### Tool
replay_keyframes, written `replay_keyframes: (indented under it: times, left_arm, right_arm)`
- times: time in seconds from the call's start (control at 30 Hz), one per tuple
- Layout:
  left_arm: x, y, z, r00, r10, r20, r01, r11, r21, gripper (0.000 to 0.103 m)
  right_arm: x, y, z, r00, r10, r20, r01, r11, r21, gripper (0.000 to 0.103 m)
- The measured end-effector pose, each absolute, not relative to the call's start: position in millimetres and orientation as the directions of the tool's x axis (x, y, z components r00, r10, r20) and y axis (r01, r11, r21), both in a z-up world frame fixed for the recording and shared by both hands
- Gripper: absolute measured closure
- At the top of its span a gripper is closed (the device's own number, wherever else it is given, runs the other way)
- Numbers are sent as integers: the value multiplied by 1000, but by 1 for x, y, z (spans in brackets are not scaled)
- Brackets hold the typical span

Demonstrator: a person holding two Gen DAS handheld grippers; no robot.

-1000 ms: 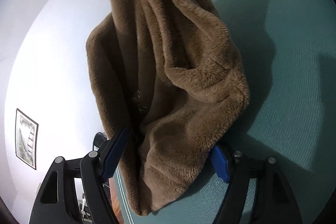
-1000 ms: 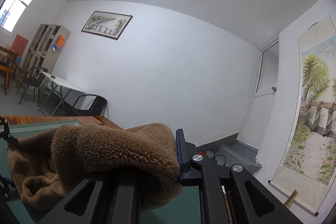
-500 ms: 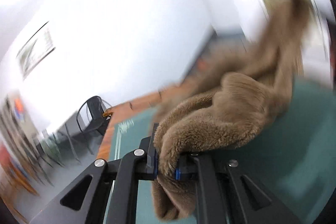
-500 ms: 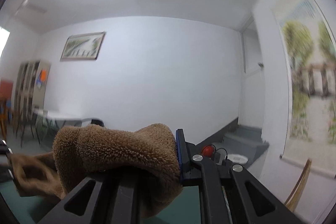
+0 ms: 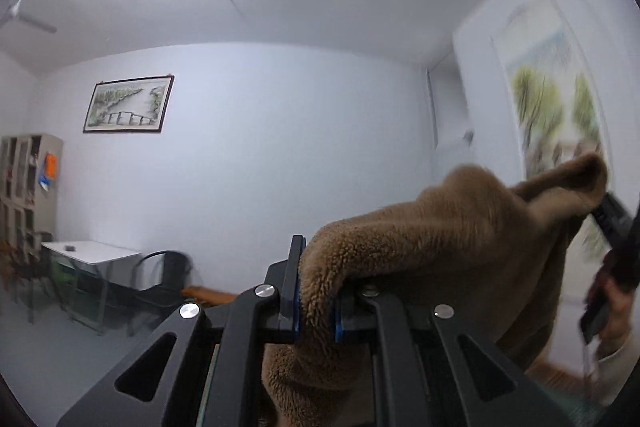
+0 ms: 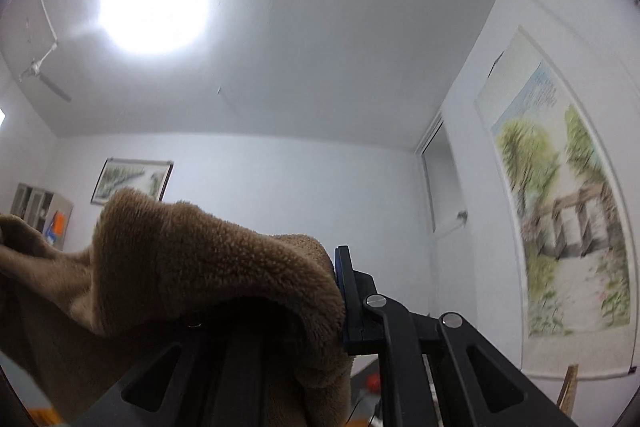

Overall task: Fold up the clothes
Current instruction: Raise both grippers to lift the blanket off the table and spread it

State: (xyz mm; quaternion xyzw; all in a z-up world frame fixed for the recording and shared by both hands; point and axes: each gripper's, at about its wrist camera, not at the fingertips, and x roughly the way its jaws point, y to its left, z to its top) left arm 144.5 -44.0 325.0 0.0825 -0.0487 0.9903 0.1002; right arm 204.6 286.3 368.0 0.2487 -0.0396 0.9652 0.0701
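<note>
Fleece held up between two grippers

Fleece garment (image 5: pixel 460 227), brown and plush, is lifted clear into the air and spans from one gripper across to the other, so its long axis runs roughly level, side to side. From that top edge the loose cloth sags downward below both tools.

The left gripper (image 5: pixel 316 303) has its blue-padded jaws pinched tight on a thick fold of the garment; the pile bulges up and out over the jaws and more cloth hangs beneath them. In the left wrist view the far end of the garment rises to a peak at the right edge, where the other black tool and the hand holding it show, blurred.

The right gripper (image 6: pixel 336 291) is likewise clamped on the garment: one blue pad presses against the pile, while the opposite finger is buried under the cloth. From there the fabric trails off to the left of that view.

Behind the garment stands a white wall with a framed landscape picture (image 5: pixel 128 105); a hanging scroll painting (image 6: pixel 560 203) is on the side wall right of the garment. A cabinet (image 5: pixel 24 183) stands left of the framed picture; its contents are too small to make out.
</note>
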Motion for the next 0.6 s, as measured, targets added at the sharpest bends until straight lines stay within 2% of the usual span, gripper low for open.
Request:
replay_keyframes:
  times: [0.1, 0.23, 0.3, 0.43, 0.47, 0.53, 0.57, 0.6]
  left_arm:
    - [198, -16, 370, -943, 235, 238, -257, -964, -66, 91]
    - [248, 13, 376, -899, 349, 265, -373, -927, -43, 90]
    - [252, 20, 362, -862, 460, 214, -476, -879, -32, 90]
    - [234, 33, 324, -752, 658, 39, -658, -748, -88, 89]
    - [229, 39, 314, -729, 685, 7, -682, -725, -96, 86]
    - [223, 52, 295, -694, 718, -48, -712, -695, -101, 72]
    - [220, 58, 286, -681, 729, -71, -722, -684, -102, 51]
    - [220, 61, 279, -668, 740, -80, -733, -673, -104, 40]
  right_arm:
    - [239, 279, 399, -794, 161, 586, -220, -975, -31, 91]
    - [276, 264, 432, -696, 210, 686, -307, -952, -20, 91]
    - [285, 259, 446, -695, 198, 691, -308, -951, -37, 91]
    - [291, 245, 465, -702, 183, 688, -329, -940, -87, 91]
    - [294, 241, 464, -698, 180, 693, -340, -935, -99, 91]
    - [300, 232, 461, -690, 174, 703, -360, -925, -125, 91]
    - [305, 227, 458, -687, 170, 707, -369, -919, -137, 91]
    - [309, 222, 455, -682, 168, 712, -382, -912, -151, 91]
